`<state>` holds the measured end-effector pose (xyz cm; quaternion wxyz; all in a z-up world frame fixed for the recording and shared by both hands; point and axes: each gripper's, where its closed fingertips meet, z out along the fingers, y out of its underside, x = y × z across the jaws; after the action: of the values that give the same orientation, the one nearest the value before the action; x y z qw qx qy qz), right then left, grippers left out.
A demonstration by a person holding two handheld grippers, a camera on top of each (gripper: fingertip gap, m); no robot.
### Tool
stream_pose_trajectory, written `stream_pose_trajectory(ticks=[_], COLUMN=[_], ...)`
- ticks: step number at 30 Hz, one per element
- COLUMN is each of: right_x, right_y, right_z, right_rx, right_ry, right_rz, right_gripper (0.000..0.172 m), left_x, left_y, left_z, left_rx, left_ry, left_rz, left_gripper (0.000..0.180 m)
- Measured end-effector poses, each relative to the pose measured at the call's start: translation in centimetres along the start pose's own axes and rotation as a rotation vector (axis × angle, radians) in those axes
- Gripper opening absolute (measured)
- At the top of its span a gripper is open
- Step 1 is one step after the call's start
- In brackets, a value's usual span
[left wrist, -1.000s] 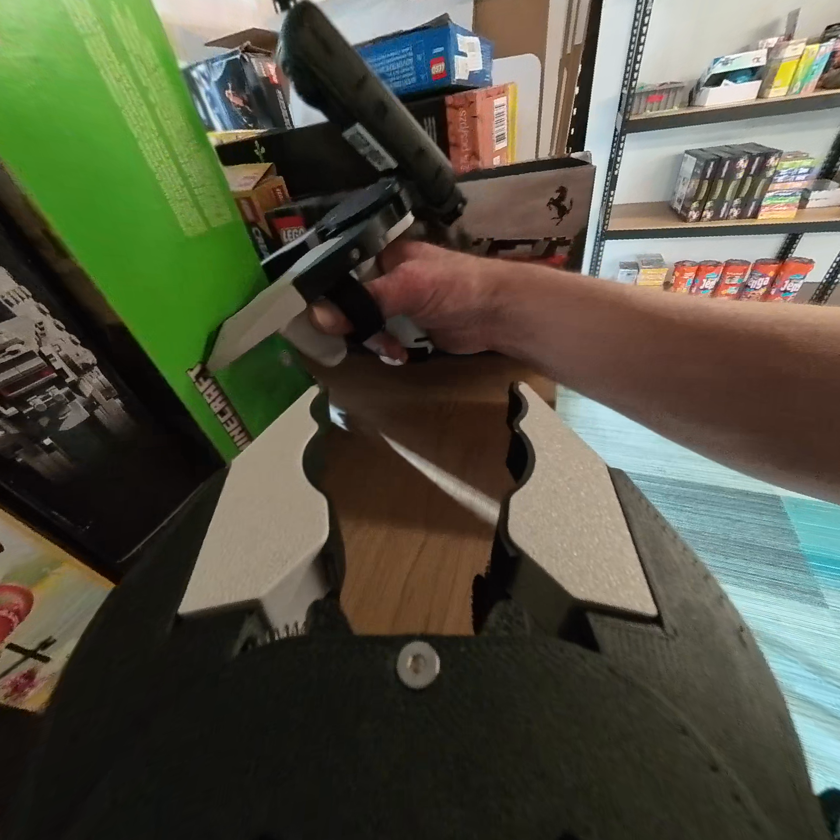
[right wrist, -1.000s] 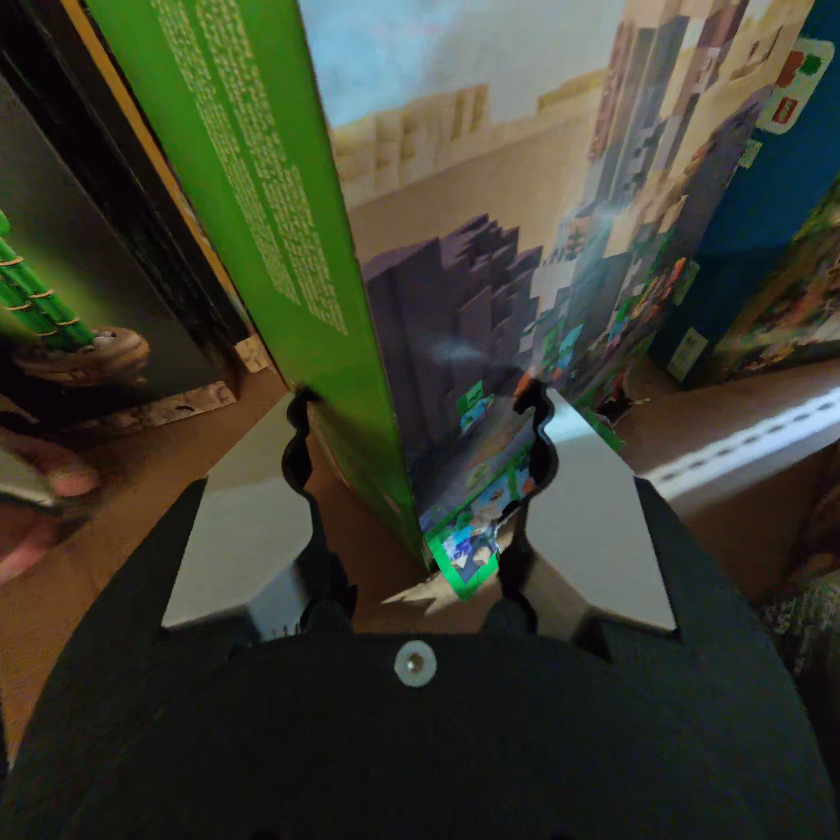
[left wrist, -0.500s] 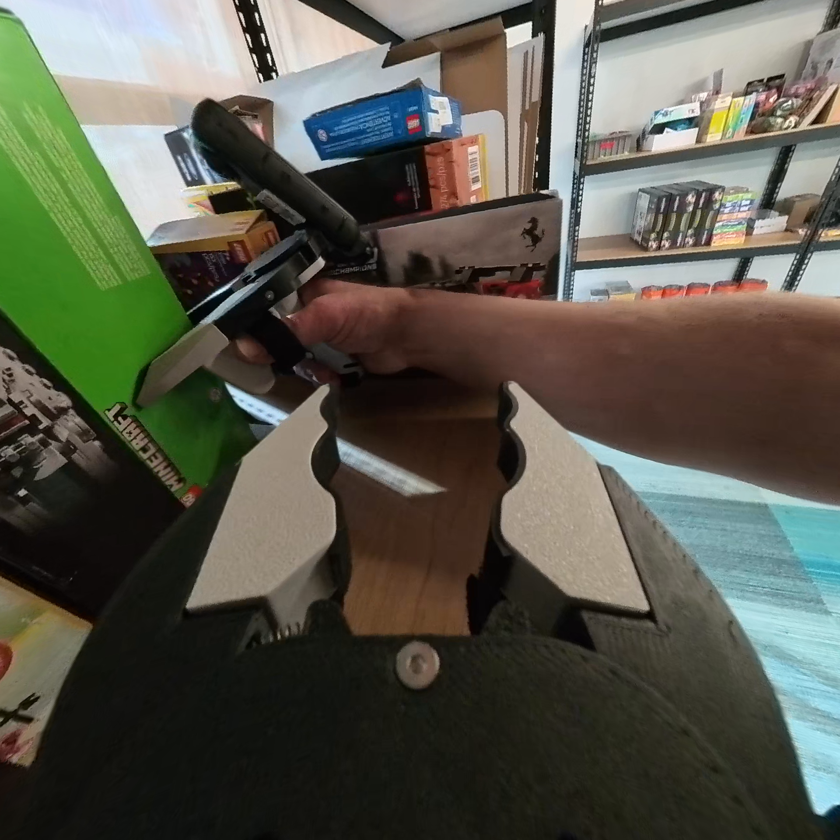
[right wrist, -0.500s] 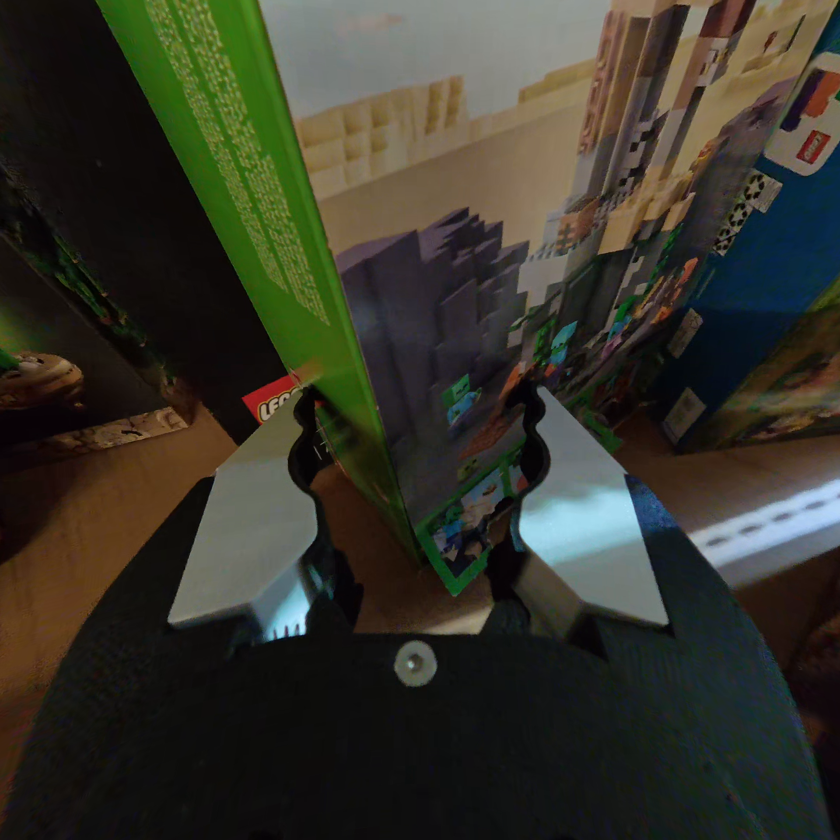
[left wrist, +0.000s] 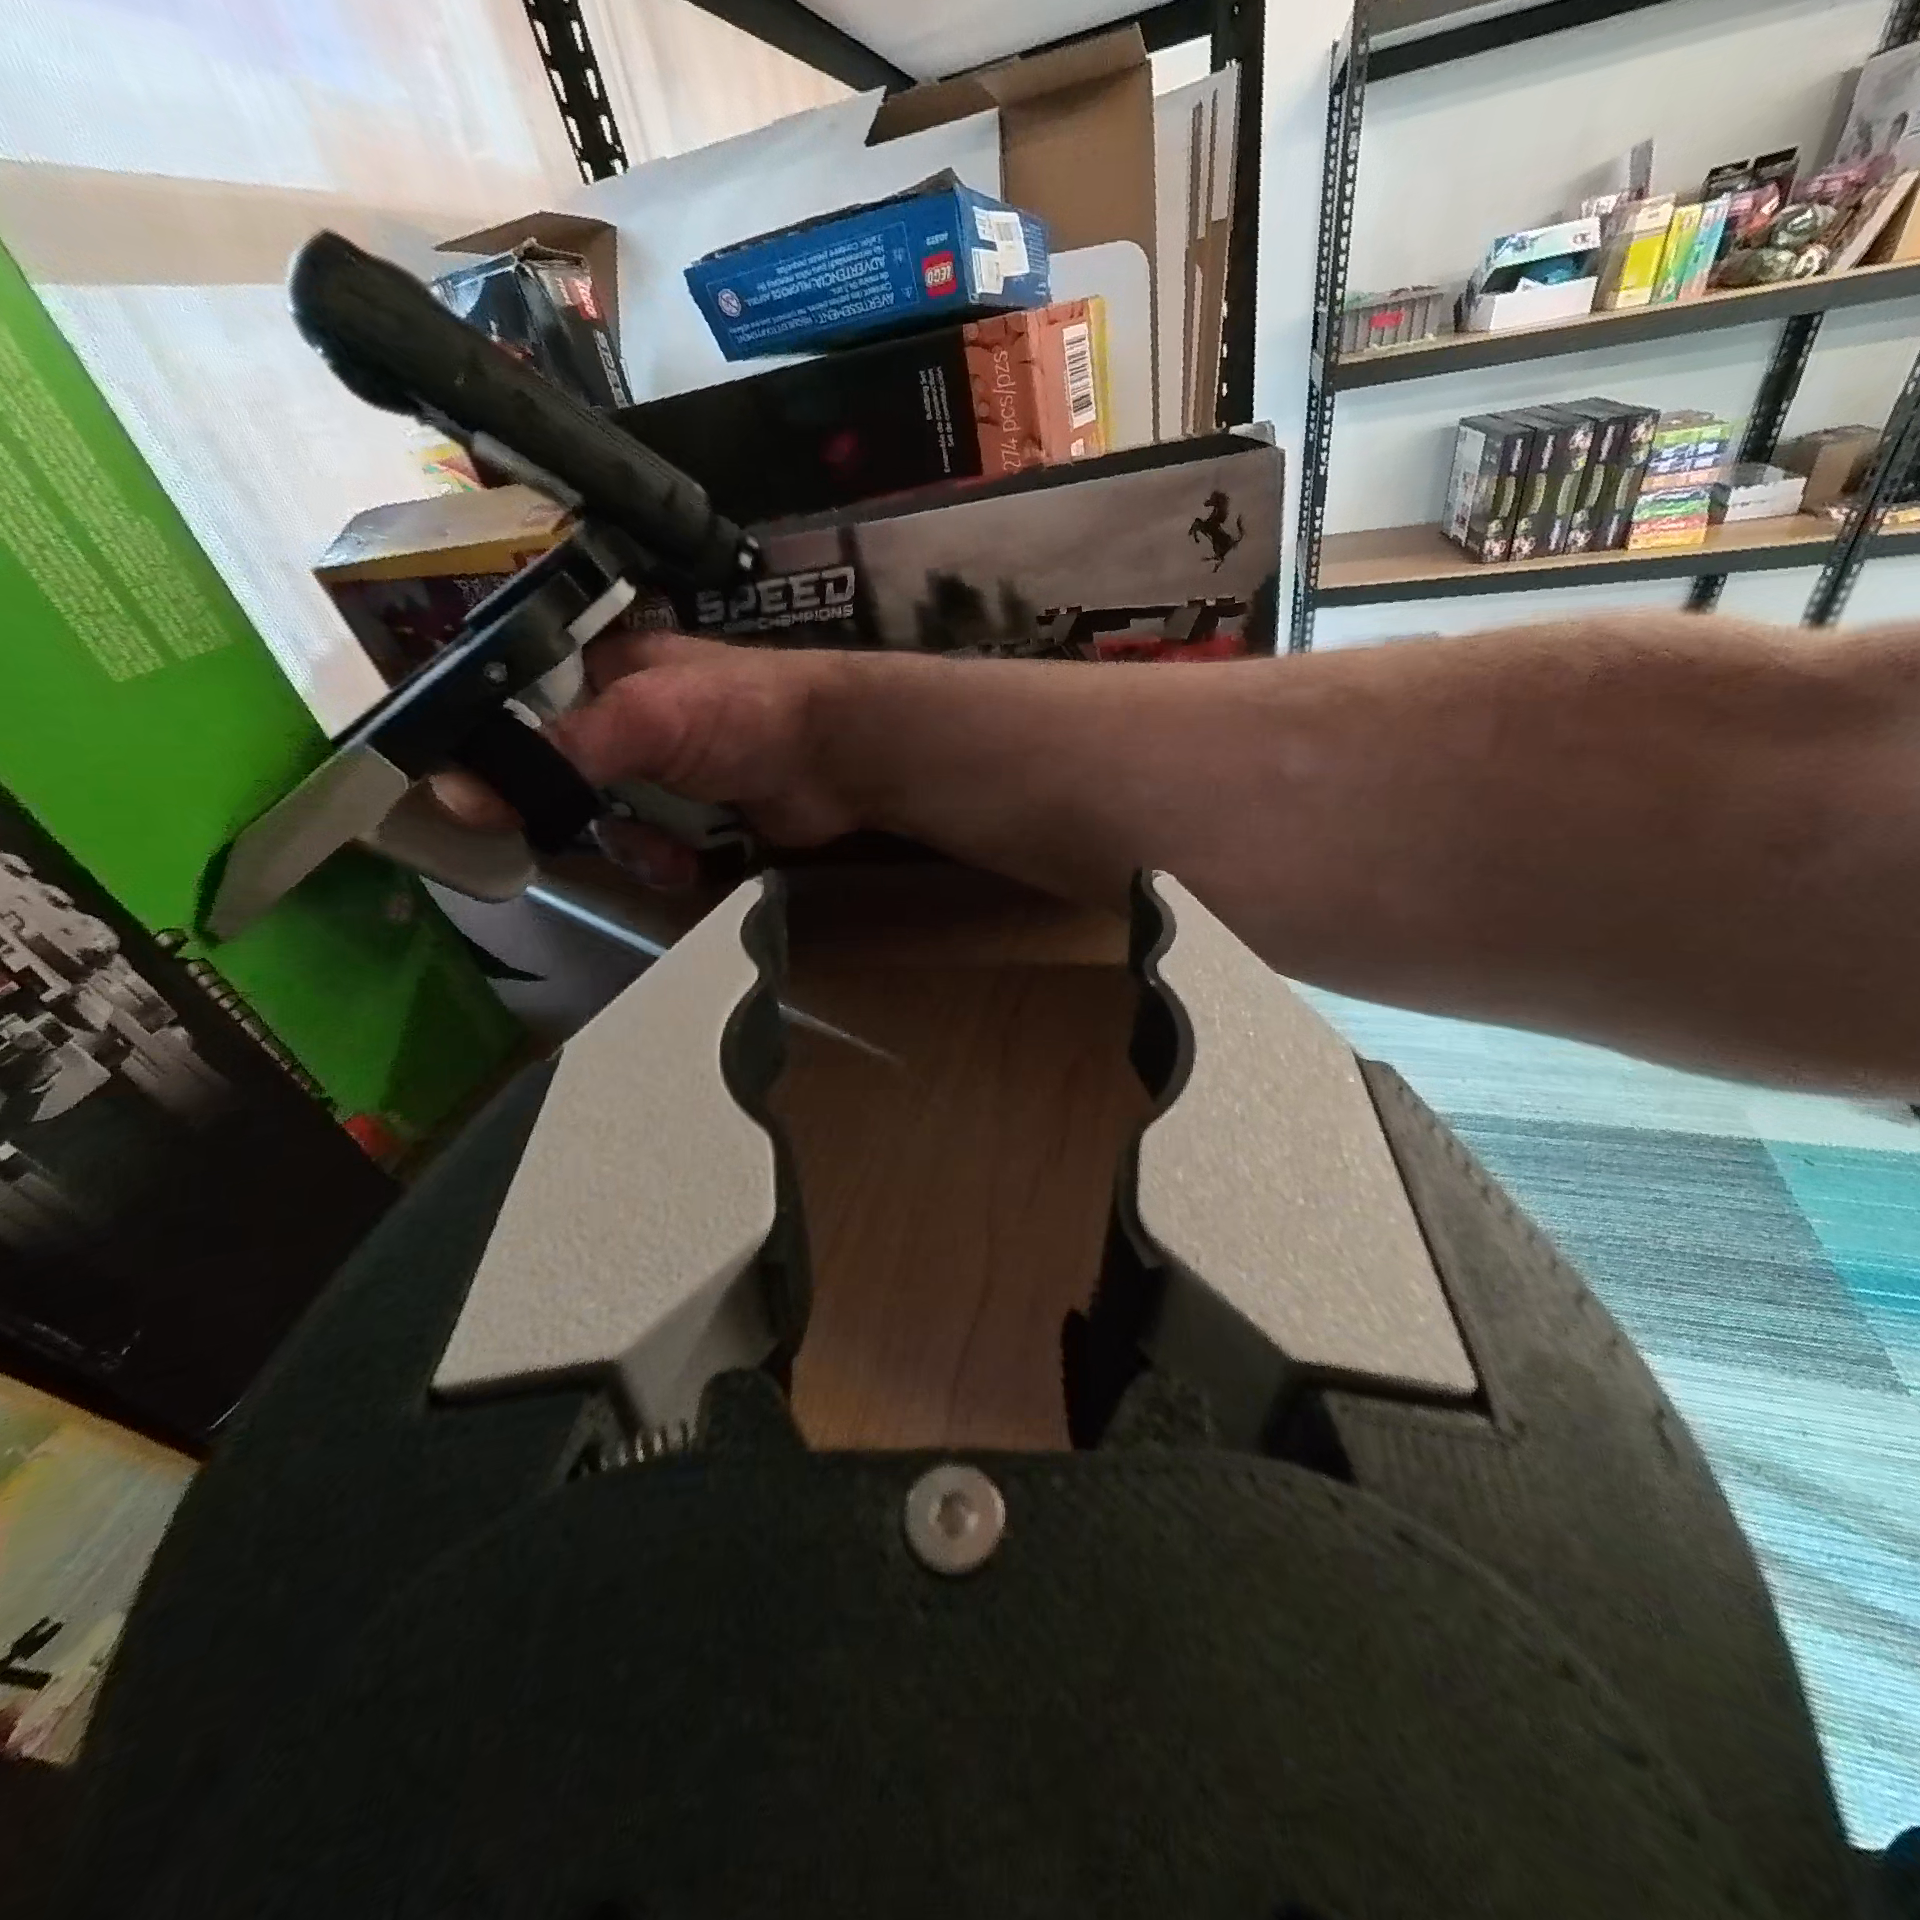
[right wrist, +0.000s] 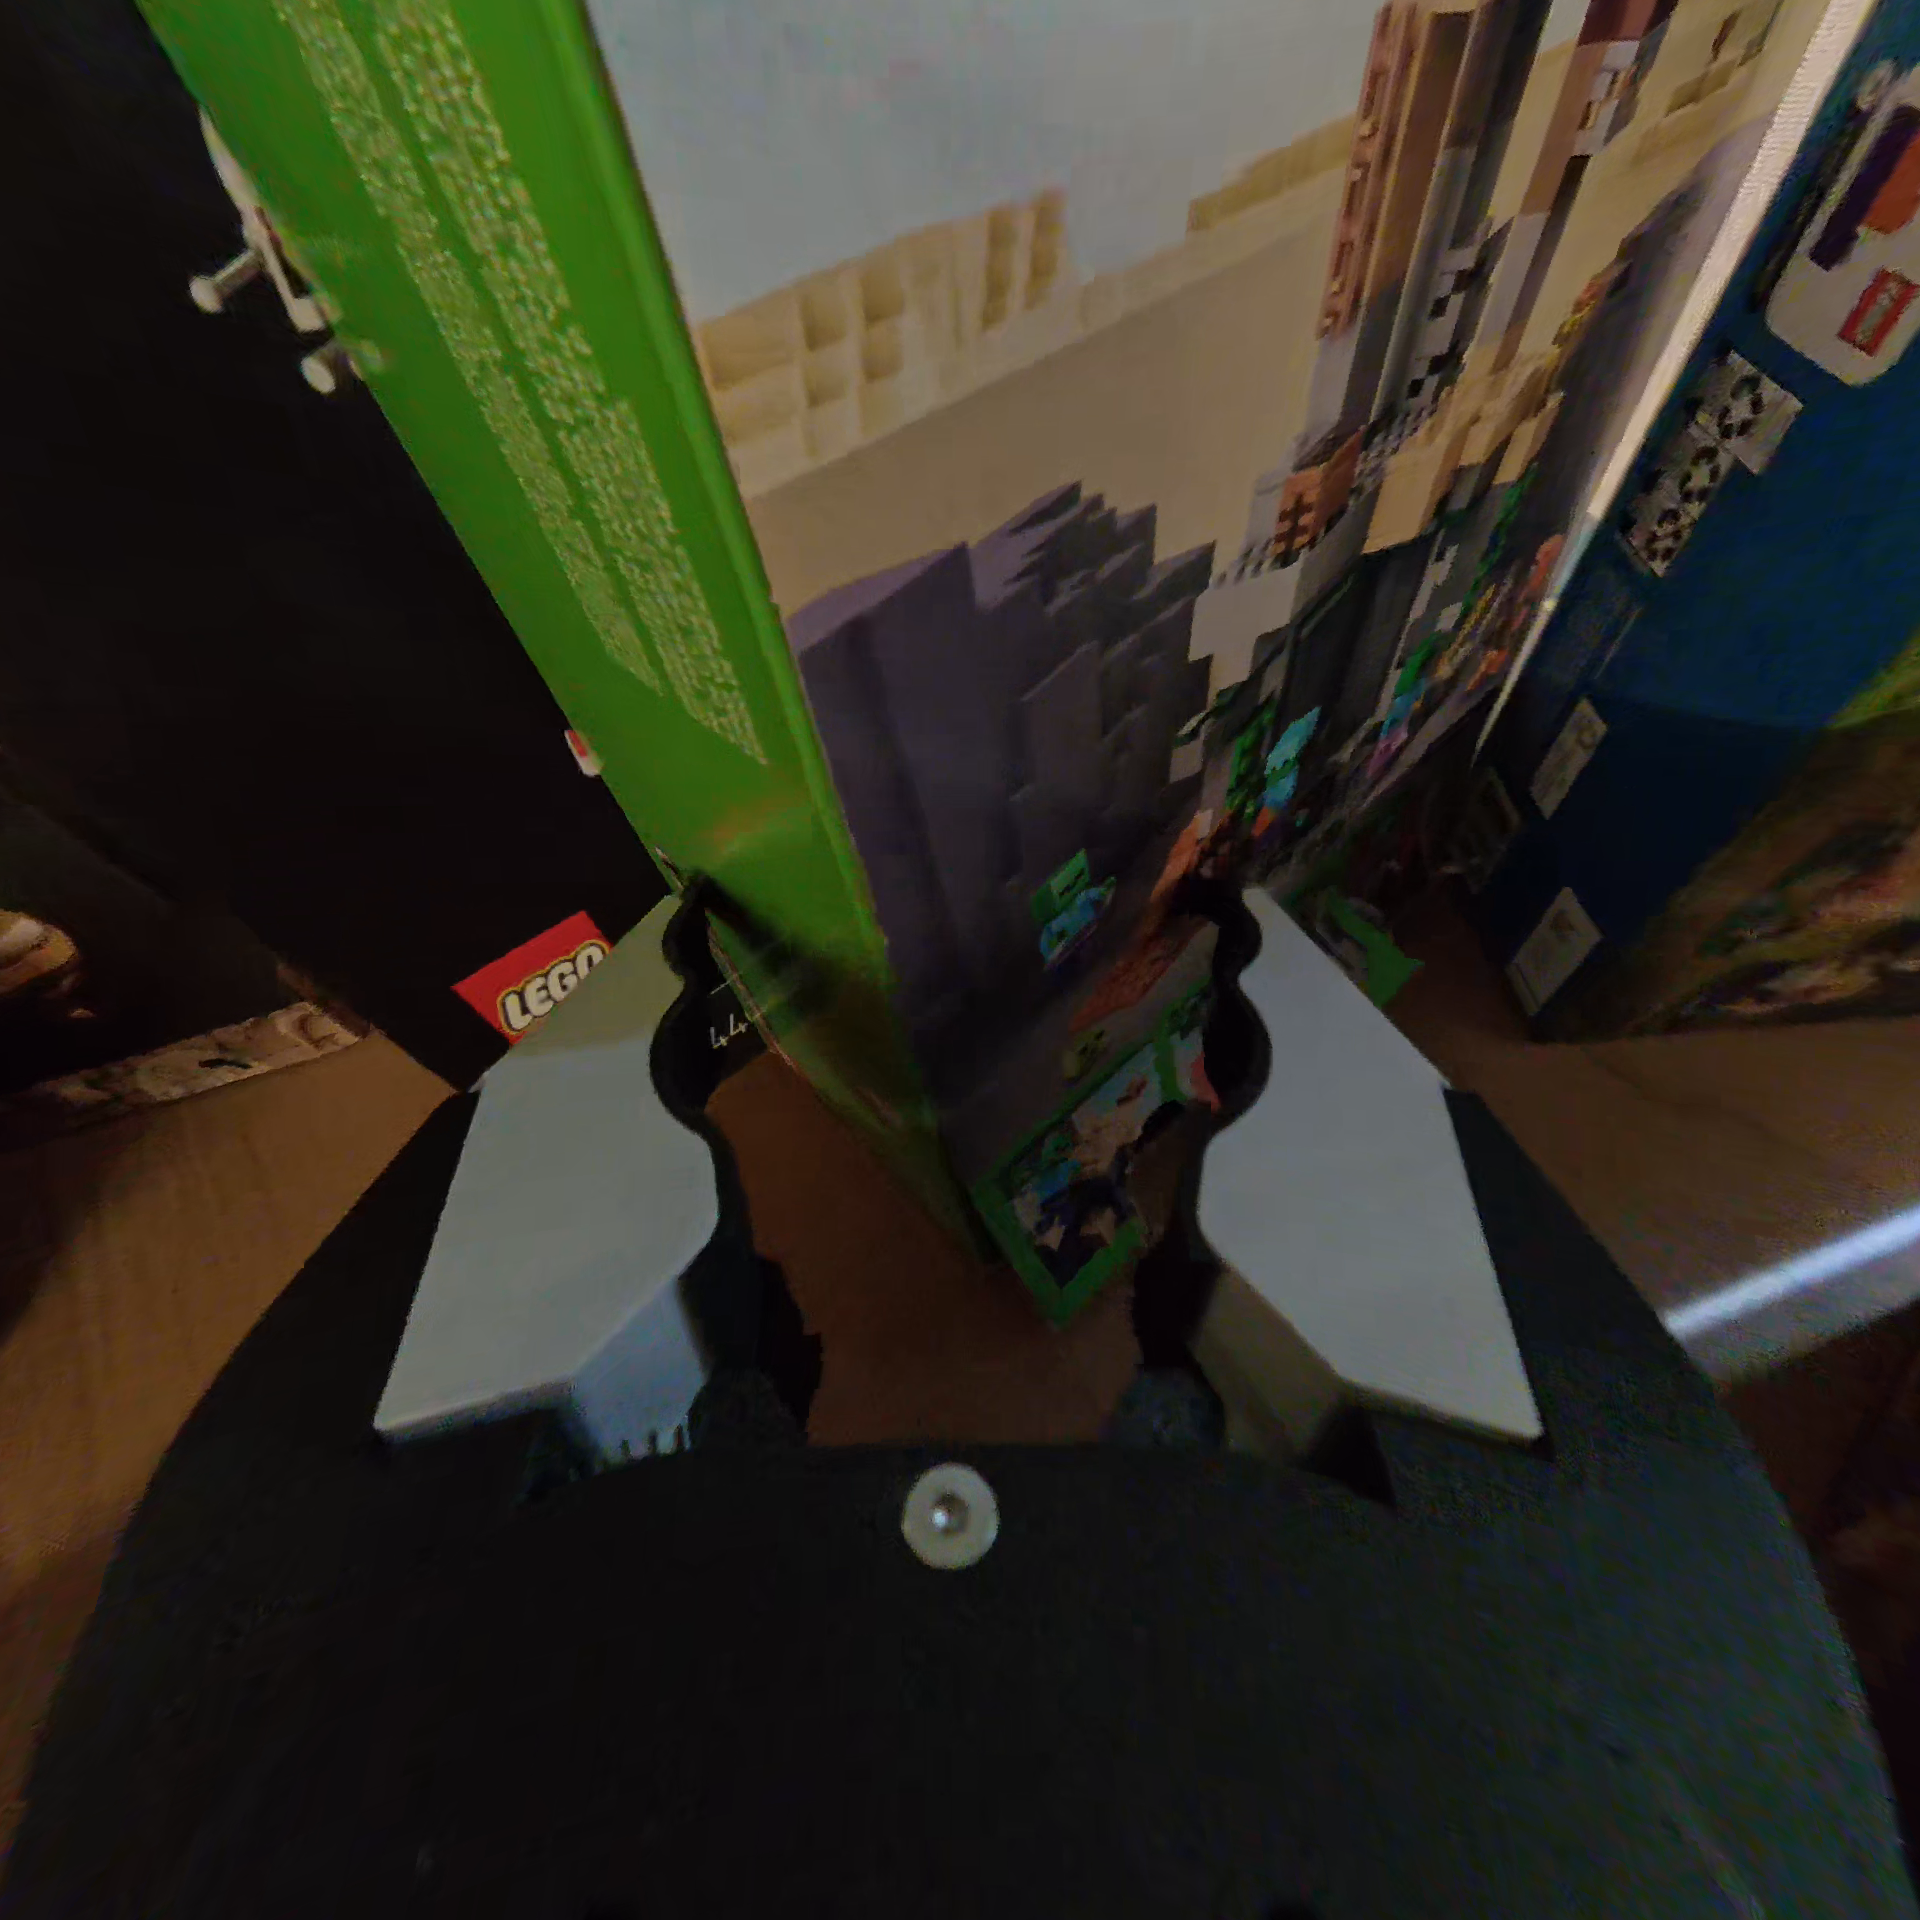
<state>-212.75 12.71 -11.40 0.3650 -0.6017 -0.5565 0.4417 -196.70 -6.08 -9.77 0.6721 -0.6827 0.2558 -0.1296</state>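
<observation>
Right gripper [right wrist: 951, 935]: jaws wide apart, straddling the lower front corner of a tall upright toy-brick box [right wrist: 582, 520] with a green side and a blocky picture on its face. Left fingertip at the rear edge of the green side, right fingertip close against the picture face; firm pressure on either pad not clear. Box standing on a wooden shelf board [right wrist: 208, 1299], between a black box [right wrist: 260, 623] on its left and a blue box [right wrist: 1714, 675] on its right.

Left gripper [left wrist: 956, 935]: jaws apart over bare wood, nothing between them.

Seen from the left wrist only — a hand [left wrist: 707, 738] and forearm reaching across, gripping the right gripper's handle, one grey finger of that tool laid along the box's green side. Behind, an open cardboard carton [left wrist: 1070, 135], contents hidden; a blue set box [left wrist: 873, 270] lying on a black-and-orange one, with a grey racing-car box [left wrist: 1039, 582] below. Farther right, a metal shelving unit [left wrist: 1558, 312] with rows of small packs and boxes, and teal carpet [left wrist: 1714, 1247] below.

Seen from the right wrist only — the box's picture face and the blue neighbour.
</observation>
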Motion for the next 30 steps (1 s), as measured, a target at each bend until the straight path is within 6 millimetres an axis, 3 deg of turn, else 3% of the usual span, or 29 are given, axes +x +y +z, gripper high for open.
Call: stream_pose_trajectory(ticks=[2,6,10,13,16,20,23,26,30], right_x=[-0.2,-1.6,-3.1,-1.8,2.2,8.2,13.1,16.9,20.3], right_y=[-0.3,-2.4,-8.1,-13.7,-18.8,-23.0,-23.8,-23.2,-20.5], right_z=[-0.8,-3.9,-8.2,-10.9,-11.6,-9.2,-6.7,-4.9,-3.7], right_rx=[0.007,0.066,0.184,0.228,0.21,0.101,0.015,-0.06,-0.24], right_ry=[0.038,0.138,0.231,0.353,0.499,0.613,0.672,0.696,0.772], right_rz=[0.048,0.028,-0.012,-0.038,0.031,0.097,0.187,0.295,0.33], right_gripper=[0.108,0.104,0.098,0.099,0.102,0.114,0.117,0.128,0.132], left_x=[-0.1,-0.3,-0.2,0.0,0.3,0.3,0.1,0.2,0.9], left_y=[-0.1,-0.2,-0.3,-0.2,-0.1,-0.3,-0.2,-0.2,0.1], left_z=[-0.1,-0.2,-0.2,-0.1,-0.1,-0.2,-0.2,-0.2,0.0], left_rx=[0.006,0.019,0.019,0.012,0.005,0.017,0.018,0.015,-0.007], left_ry=[-0.006,-0.012,-0.017,-0.023,-0.024,-0.022,-0.017,-0.01,0.003], left_rz=[-0.001,-0.017,0.0,0.029,0.054,0.051,0.03,0.032,0.079], left_gripper=[0.065,0.064,0.064,0.063,0.063,0.063,0.063,0.063,0.063])
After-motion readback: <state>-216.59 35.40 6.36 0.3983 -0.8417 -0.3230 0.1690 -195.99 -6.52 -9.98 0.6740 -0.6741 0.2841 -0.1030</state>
